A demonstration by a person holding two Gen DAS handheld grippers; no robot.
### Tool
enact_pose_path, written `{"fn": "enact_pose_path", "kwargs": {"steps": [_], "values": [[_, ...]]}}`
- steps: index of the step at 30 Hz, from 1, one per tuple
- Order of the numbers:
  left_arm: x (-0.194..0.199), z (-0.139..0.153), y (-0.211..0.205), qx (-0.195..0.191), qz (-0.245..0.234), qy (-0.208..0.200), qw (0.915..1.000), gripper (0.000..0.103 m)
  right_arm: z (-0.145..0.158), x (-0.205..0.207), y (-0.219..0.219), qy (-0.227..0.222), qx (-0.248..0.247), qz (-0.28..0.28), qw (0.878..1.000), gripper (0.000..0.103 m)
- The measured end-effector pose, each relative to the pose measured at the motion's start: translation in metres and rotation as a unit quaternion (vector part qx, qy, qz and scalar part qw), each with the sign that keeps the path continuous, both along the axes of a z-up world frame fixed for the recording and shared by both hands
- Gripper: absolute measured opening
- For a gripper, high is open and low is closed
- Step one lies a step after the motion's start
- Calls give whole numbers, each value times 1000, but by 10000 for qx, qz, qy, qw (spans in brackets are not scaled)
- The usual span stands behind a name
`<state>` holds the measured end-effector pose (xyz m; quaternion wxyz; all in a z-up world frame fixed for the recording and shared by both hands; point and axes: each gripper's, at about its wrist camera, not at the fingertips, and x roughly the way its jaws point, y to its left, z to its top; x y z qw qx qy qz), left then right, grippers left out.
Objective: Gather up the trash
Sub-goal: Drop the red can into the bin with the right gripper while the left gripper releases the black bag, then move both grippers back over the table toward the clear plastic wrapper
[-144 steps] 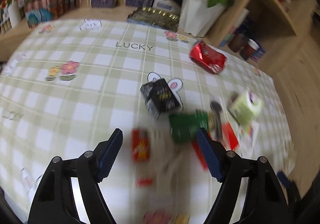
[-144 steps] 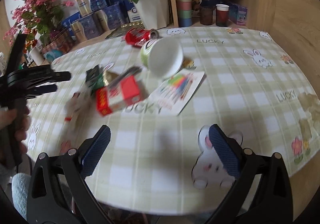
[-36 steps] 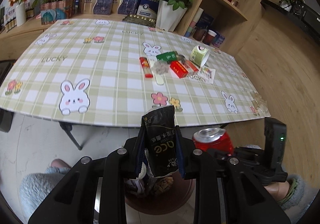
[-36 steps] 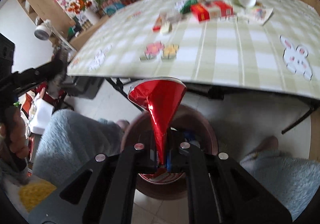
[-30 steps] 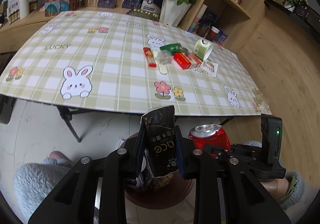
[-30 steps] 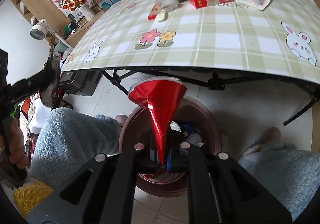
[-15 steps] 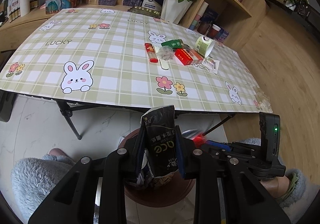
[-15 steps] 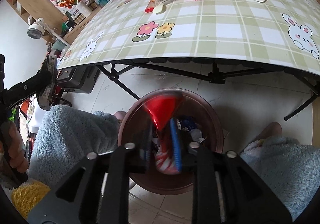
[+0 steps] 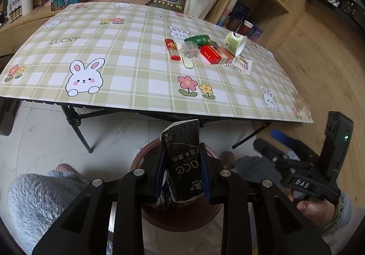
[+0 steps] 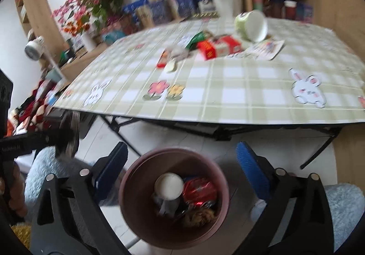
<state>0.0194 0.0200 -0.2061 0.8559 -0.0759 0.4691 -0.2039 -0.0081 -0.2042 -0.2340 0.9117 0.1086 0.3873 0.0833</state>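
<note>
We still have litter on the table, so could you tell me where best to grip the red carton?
Grip the red carton across its two long side faces, coming from above. It lies flat, and the crumpled wrapper and green packet crowd its far end, so take the nearer end.

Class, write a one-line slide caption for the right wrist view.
Right gripper, jaws opening and empty, above a brown bin holding a crushed red can; litter remains on the checked table.
</note>
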Motion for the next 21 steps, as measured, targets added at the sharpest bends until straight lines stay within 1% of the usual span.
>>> {"fn": "enact_pose_path", "kwargs": {"steps": [3,8,13,16,17,18,20,21], "values": [[-1,-7,-3,68,-21,98,9999,28,-1,-2,-4,-79,32,-126,9999,96],[1,-18,-10,187,-91,299,9993,30,-3,-1,-6,-96,-98,-276,9995,97],[-1,-21,-20,237,-251,352,9988,35,-4,-4,-8,-83,-107,-305,9994,97],[-1,-21,-21,263,-265,361,9986,40,-5,-4,-10,-66,-97,-339,9994,97],[0,-22,-20,263,-249,379,9986,47,-6,-4,-10,-62,-94,-354,9993,97],[0,-22,-20,277,-225,386,9986,56,-6,-4,-10,-61,-96,-371,9992,97],[1,-23,-16,309,-96,381,9987,68,-7,-4,-11,-45,-106,-400,9991,97],[2,-22,-15,320,-43,376,9988,72,-7,-4,-11,-36,-111,-408,9991,97]]}}
